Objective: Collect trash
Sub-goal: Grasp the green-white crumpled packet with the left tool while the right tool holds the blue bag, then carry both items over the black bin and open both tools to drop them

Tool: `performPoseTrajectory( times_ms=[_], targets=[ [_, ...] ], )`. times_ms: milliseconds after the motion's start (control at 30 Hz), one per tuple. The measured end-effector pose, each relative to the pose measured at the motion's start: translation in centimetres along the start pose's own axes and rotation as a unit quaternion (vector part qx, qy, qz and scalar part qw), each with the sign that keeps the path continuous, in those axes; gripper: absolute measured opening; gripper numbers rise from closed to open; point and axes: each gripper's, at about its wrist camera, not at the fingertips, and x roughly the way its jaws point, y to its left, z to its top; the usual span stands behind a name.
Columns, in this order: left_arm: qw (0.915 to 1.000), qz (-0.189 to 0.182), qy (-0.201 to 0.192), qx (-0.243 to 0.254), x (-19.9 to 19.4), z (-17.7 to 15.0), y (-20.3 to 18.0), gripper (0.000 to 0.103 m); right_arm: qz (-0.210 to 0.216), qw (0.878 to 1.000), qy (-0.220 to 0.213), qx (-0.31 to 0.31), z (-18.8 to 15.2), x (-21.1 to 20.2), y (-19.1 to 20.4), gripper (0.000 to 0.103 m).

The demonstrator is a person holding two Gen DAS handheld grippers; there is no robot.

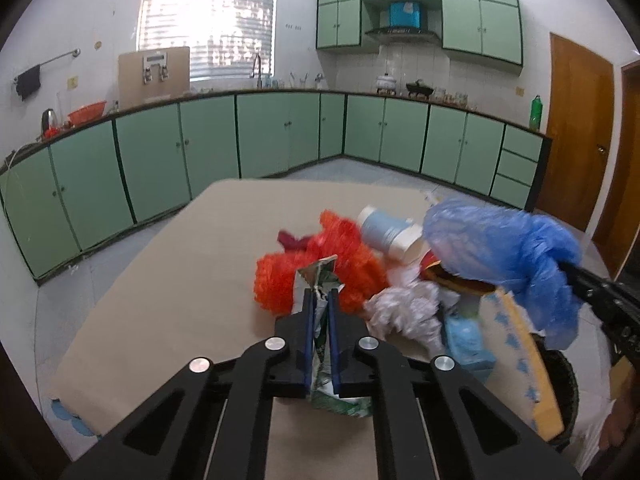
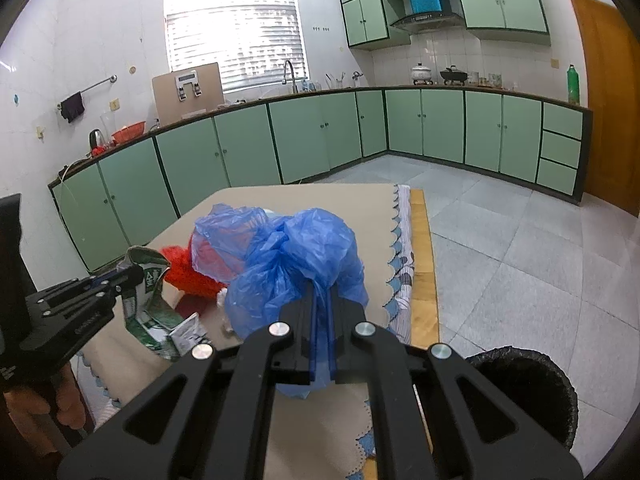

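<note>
**Both claws loaded; bin is the next stop**

Your left gripper (image 1: 321, 300) is clamped narrow on a crushed green-and-white carton (image 1: 320, 280), which is lifted clear of the table (image 1: 160, 280); your right gripper (image 2: 320, 292) is pinched tight on a bunched blue plastic bag (image 2: 296, 252), also held above the tabletop; both pieces are in transit, so my read is that you are in the carry step, not the picking step.

The black-lined trash bin (image 2: 528, 384) stands on the floor just off the table's right edge, low and right of the right claw; the right load looks closer to it than the left.

Left on the table: an orange mesh wad (image 1: 340, 264), a white and pale blue bottle (image 1: 390, 234), crumpled white paper (image 1: 404, 312), a light blue packet (image 1: 466, 340); some detail is blurred.

Next move, as I judge it: swing each claw over the bin mouth before opening; the bag is light and may cling to the pads; the carton may snag the rim.
</note>
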Motion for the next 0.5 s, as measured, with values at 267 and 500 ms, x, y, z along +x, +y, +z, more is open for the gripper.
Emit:
performPoseTrajectory(
  times_ms=[267,500],
  targets=[
    [0.9985,-0.030,-0.045,0.007,-4.4,2.4,-1.3,0.006,-0.004,1.000,-0.020,0.004,1.2,-3.2,-0.7,0.003],
    [0.9946,-0.073,-0.068,0.029,-6.0,4.0,-4.6,0.006,-0.042,0.998,-0.034,0.026,1.5,-6.2,-4.0,0.003]
  ],
)
